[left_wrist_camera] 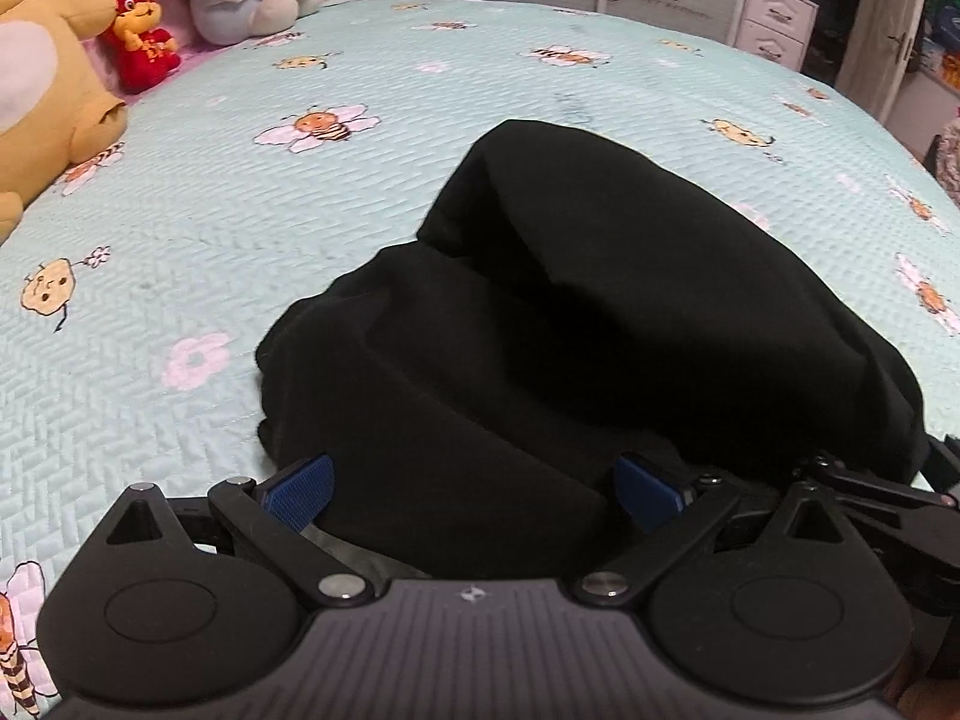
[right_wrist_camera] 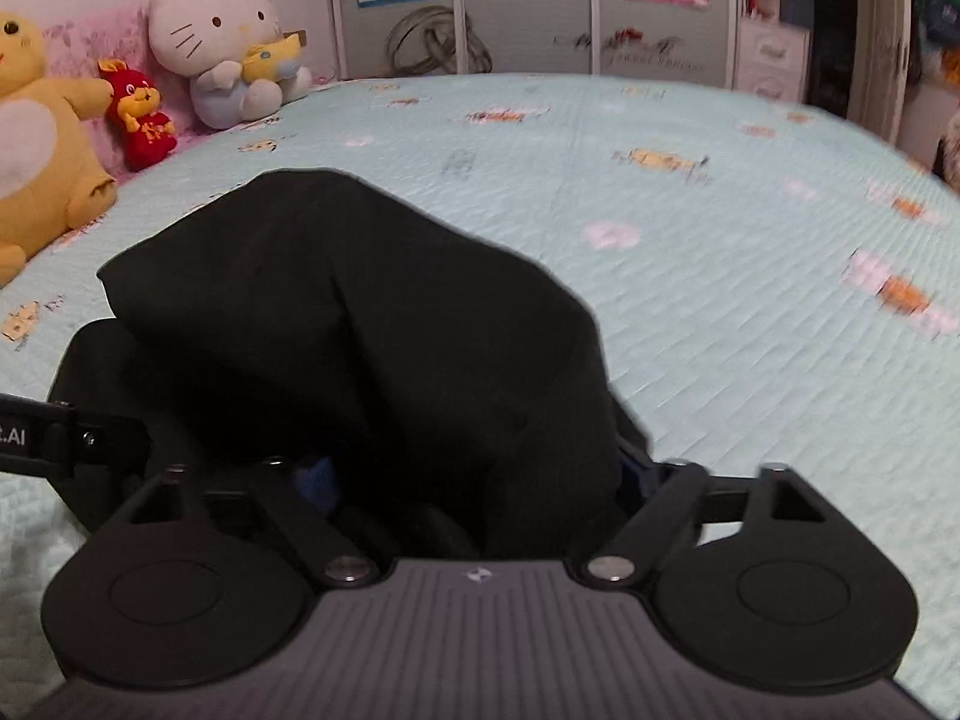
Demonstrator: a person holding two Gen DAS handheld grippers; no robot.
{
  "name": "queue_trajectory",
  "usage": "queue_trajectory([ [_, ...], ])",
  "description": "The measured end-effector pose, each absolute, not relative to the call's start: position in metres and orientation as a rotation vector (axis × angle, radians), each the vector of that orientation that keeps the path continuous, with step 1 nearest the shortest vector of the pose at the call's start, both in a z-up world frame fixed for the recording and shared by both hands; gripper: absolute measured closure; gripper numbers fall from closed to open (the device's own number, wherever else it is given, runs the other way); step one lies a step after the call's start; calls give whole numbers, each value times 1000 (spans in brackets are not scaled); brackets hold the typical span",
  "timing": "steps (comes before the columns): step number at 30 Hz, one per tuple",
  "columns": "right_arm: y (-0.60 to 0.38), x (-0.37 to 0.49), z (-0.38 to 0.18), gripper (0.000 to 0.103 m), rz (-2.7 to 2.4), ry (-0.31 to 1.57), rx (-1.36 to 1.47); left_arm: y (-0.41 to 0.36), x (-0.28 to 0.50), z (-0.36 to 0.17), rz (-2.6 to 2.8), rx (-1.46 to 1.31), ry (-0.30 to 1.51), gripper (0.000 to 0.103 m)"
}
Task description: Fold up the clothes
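A black garment (left_wrist_camera: pixel 600 312) lies bunched in a thick, rounded heap on the bed (left_wrist_camera: pixel 300 192). My left gripper (left_wrist_camera: pixel 474 489) is at its near edge, jaws spread wide, with the blue pads (left_wrist_camera: pixel 300 489) on either side of the cloth. In the right wrist view the same garment (right_wrist_camera: pixel 360 312) bulges up between the wide-spread fingers of my right gripper (right_wrist_camera: pixel 474 477), and cloth partly hides the blue pads (right_wrist_camera: pixel 318 480). The two grippers sit side by side: the right one's arm (left_wrist_camera: pixel 870 480) shows at the left view's right edge.
The bed has a light green quilt with bee and flower prints. Plush toys line the far left: a yellow one (right_wrist_camera: pixel 36 168), a small red one (right_wrist_camera: pixel 141 117) and a white cat (right_wrist_camera: pixel 222 42). Wardrobe doors (right_wrist_camera: pixel 528 6) and white drawers (left_wrist_camera: pixel 774 18) stand behind the bed.
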State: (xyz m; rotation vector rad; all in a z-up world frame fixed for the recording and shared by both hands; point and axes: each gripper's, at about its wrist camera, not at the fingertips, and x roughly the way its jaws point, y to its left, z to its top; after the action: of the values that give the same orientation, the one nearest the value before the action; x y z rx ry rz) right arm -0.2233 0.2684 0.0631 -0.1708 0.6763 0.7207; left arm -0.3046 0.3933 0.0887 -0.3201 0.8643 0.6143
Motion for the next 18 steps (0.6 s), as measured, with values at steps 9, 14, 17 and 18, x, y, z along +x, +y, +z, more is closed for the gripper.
queue_trajectory([
  [9, 252, -268, 85, 21, 760, 492, -287, 387, -310, 100, 702, -207, 836, 1],
  [14, 252, -286, 90, 20, 794, 467, -302, 391, -321, 111, 785, -153, 816, 1],
  [17, 253, -287, 98, 20, 792, 490, -296, 395, -327, 116, 773, -192, 814, 1],
  [18, 253, -289, 100, 20, 785, 496, -297, 396, -329, 118, 762, -209, 813, 1],
])
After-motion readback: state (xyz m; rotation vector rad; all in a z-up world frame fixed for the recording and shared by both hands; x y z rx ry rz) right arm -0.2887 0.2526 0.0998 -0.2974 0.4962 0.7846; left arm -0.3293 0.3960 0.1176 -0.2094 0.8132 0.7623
